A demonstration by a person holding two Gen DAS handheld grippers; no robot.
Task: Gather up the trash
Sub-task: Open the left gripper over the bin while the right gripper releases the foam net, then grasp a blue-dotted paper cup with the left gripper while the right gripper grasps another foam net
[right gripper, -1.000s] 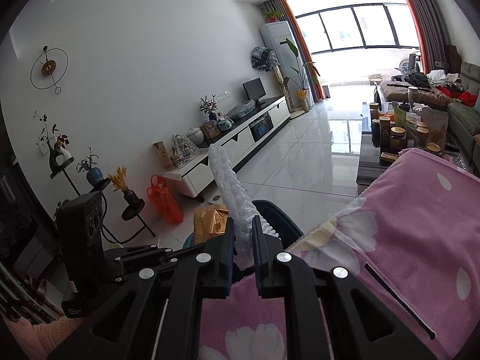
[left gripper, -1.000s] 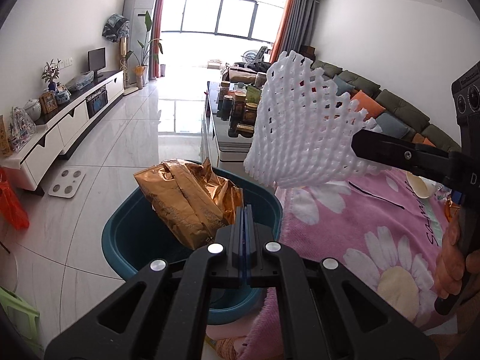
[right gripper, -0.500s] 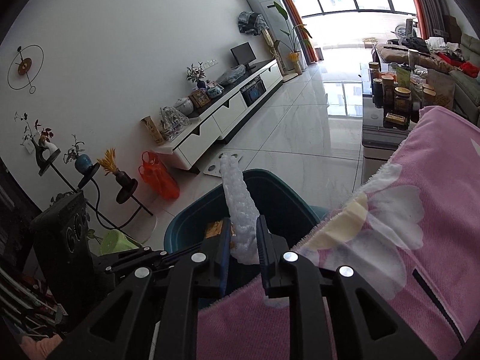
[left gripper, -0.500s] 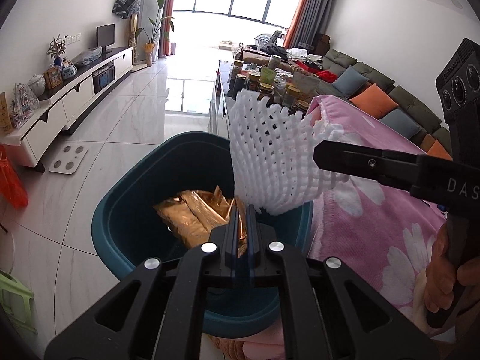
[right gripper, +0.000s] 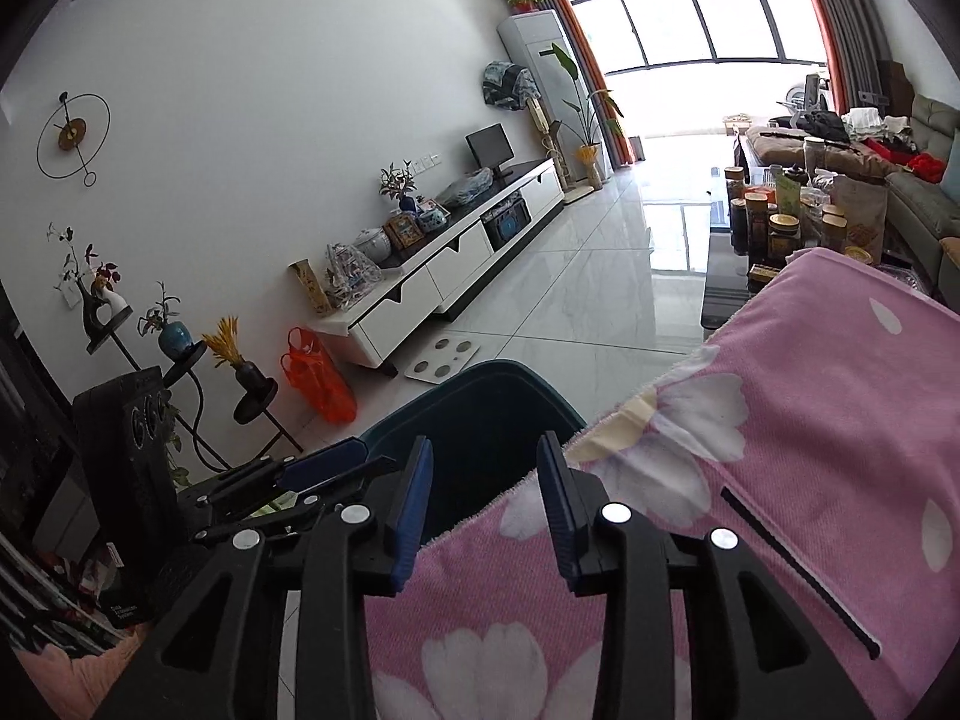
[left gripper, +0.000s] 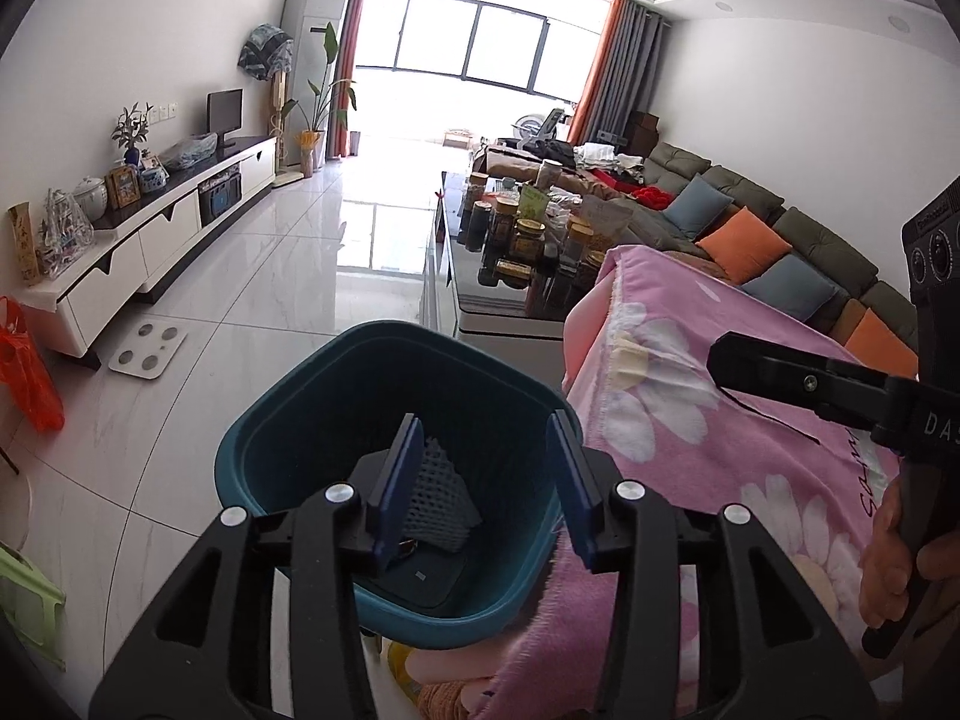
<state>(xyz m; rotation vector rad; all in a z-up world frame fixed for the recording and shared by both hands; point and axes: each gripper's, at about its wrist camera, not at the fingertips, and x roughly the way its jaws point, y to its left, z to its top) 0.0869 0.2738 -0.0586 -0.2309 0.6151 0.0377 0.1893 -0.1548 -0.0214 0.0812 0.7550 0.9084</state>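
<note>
Our left tool (left gripper: 486, 483) hangs over the deep teal plastic trash bin (left gripper: 288, 414), its blue-padded jaws spread apart after just opening, with nothing pinched between them. Below, inside the bin, lies the white foam mesh fruit sleeve (left gripper: 441, 501): a soft net of diamond-shaped holes, looking grey in the bin's shade, slumped into a rough wedge against the bottom, partly hidden behind the left pad. A small glint of gold shows beneath it, too little to tell what it is.

Our right tool (right gripper: 485, 495) sits at the edge of the pink fleece blanket with white daisies (right gripper: 810, 450) that covers the table, pointing at the bin's rim (right gripper: 510, 369). Its jaws have also just been opening and stand apart with nothing between them. In the left view this tool reaches in from the right above the blanket, a hand (left gripper: 900, 564) wrapped around its grip.

Beyond the bin, a white bathroom scale (left gripper: 147, 348) rests on the glossy tiled floor, and further off dark jars (left gripper: 522, 234) crowd a glass coffee table.
</note>
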